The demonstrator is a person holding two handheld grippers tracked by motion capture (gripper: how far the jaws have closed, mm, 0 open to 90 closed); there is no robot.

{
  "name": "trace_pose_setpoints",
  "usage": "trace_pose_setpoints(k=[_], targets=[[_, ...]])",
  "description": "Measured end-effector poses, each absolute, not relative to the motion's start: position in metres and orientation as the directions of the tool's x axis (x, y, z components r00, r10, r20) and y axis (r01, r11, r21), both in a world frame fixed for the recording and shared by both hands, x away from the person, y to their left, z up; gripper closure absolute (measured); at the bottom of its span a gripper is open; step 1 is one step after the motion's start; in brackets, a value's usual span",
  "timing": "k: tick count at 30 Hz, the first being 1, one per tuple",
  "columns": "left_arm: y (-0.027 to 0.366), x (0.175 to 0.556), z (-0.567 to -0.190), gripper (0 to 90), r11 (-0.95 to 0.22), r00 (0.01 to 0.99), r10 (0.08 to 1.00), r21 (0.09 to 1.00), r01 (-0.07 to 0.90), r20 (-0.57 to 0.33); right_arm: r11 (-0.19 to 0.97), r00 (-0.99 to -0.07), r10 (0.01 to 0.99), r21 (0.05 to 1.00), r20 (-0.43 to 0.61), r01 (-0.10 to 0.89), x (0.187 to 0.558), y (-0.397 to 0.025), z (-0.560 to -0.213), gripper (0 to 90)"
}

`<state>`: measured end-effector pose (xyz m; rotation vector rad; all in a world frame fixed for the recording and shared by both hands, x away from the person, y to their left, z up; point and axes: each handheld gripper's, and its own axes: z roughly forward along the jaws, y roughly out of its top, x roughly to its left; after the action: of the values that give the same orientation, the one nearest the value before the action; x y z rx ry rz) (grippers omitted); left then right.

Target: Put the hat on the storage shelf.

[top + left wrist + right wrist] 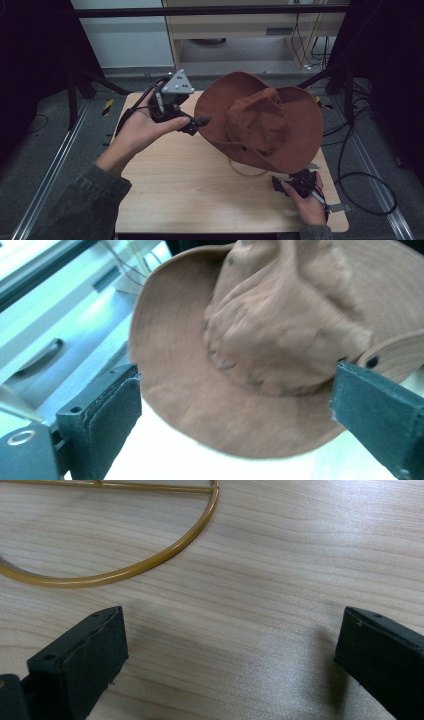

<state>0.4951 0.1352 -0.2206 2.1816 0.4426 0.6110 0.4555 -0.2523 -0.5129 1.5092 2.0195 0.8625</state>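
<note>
Two hand-held grippers in frame, one brown hat (260, 120). The hat sits tilted on a thin gold wire stand (246, 170) on the light wood surface (200, 190), toward the right and far half; the brim hangs past the surface's far edge. The crown is crumpled and faces the person.

Left hand-held gripper (200, 122) is raised above the surface at the hat's left, grey three-cornered plate on top, tip just beside the brim edge; contact cannot be told. In the left gripper view its jaws stand wide apart with nothing between the pads; the hat (260, 350) lies ahead of them, crown centre, brim curving down to the lower left.

Right hand-held gripper (292, 181) is low near the surface's front right corner, just under the hat's near brim. In the right gripper view its jaws are spread wide and empty over bare wood (260, 580); the stand's gold ring base (150, 560) lies flat on the surface ahead and to the left, apart from both pads.
</note>
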Motion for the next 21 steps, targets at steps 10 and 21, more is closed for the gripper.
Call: trace_pose_setpoints(k=[10,21], targets=[[0.170,0.485,-0.252,5.0,-0.607,0.812,0.523,0.782,0.142,0.259,0.193,-0.281,0.960,0.724,0.001,0.662,0.456,-0.252,-0.513,0.5],[0.192,0.480,-0.303,4.3,-0.641,0.799,0.541,0.744,0.189,0.262,0.193,-0.281,0.960,0.724,0.001,0.662,0.456,-0.252,-0.513,0.4]])
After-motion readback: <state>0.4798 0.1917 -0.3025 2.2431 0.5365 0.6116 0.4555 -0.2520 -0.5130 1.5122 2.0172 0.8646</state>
